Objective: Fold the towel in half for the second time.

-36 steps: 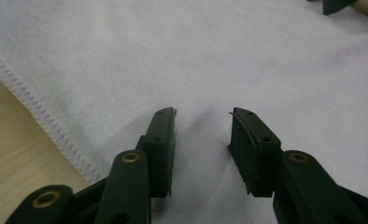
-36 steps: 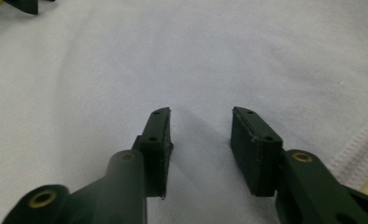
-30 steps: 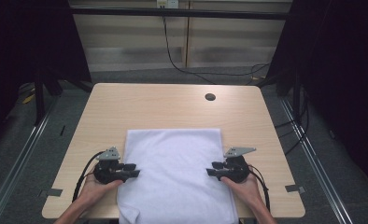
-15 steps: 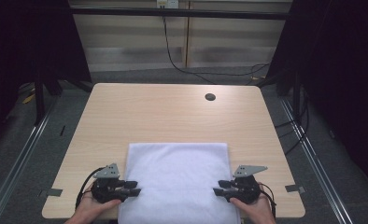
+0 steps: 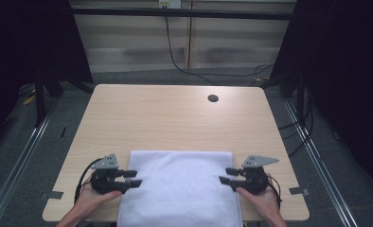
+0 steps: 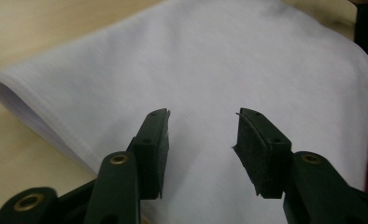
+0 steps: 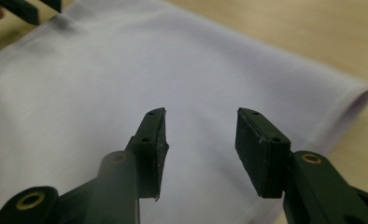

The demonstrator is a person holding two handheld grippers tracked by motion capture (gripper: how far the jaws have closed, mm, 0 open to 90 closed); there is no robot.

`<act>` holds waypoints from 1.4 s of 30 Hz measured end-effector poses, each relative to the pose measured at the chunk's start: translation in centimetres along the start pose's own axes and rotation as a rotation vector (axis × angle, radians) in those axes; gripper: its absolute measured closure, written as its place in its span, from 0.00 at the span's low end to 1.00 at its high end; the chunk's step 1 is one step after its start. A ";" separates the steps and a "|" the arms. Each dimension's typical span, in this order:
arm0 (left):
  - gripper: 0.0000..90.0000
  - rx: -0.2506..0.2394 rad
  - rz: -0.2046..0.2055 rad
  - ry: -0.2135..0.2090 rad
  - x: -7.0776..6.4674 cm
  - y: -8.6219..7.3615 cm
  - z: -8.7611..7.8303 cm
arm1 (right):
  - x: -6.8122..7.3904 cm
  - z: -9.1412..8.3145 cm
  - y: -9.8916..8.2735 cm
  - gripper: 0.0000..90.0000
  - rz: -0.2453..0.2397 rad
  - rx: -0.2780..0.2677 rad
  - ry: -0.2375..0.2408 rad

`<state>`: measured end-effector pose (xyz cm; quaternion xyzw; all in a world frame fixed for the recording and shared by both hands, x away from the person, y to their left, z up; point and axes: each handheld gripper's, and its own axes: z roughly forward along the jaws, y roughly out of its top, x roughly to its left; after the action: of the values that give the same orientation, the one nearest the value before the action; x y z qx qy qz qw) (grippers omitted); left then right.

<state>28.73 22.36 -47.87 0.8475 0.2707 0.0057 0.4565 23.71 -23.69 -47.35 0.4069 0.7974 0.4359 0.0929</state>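
1. The folded white cloth lies flat at the near edge of the table, centred between the two hands; its near end hangs over the table's front edge, and its far, folded edge runs straight across the table from left to right.

2. Judged from the high view, the cloth runs a little longer toward the person than across, so its long axis points from the fold to the near edge.

3. The left gripper sits at the cloth's left edge, pointing inward toward the middle. Its jaws have just been opening and stand spread. In the left gripper view the cloth lies below and beyond the jaws, with nothing pinched between the pads.

4. The right gripper mirrors it at the right edge, also pointing inward. Its jaws have just been opening too and stand apart, and in the right gripper view the cloth lies under them, not gripped.

5. Both grippers are equally near the cloth, each at its own side edge and about midway along it. The coming move therefore likely turns on this symmetry: either side edge can be taken by the hand beside it.

6. Farther out, a small dark hole sits in the tabletop well beyond the cloth.
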 end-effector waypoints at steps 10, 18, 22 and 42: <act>0.53 -0.079 -0.089 0.103 5.9 2.7 1.4 | -6.0 3.0 3.0 0.52 0.042 -0.030 -0.107; 0.45 -0.047 -0.132 0.107 7.8 1.4 2.5 | -7.7 4.2 2.1 0.55 0.084 0.025 -0.108; 0.51 -0.019 -0.108 0.094 7.5 1.4 3.2 | -7.6 4.5 1.7 0.64 0.090 0.055 -0.094; 0.93 -0.148 -0.089 0.036 6.4 2.8 0.7 | -6.6 1.6 3.5 0.97 0.075 -0.116 -0.030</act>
<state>35.69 23.57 -47.66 0.7984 0.3153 0.0205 0.5126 30.78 -26.47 -46.92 0.4367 0.7535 0.4786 0.1117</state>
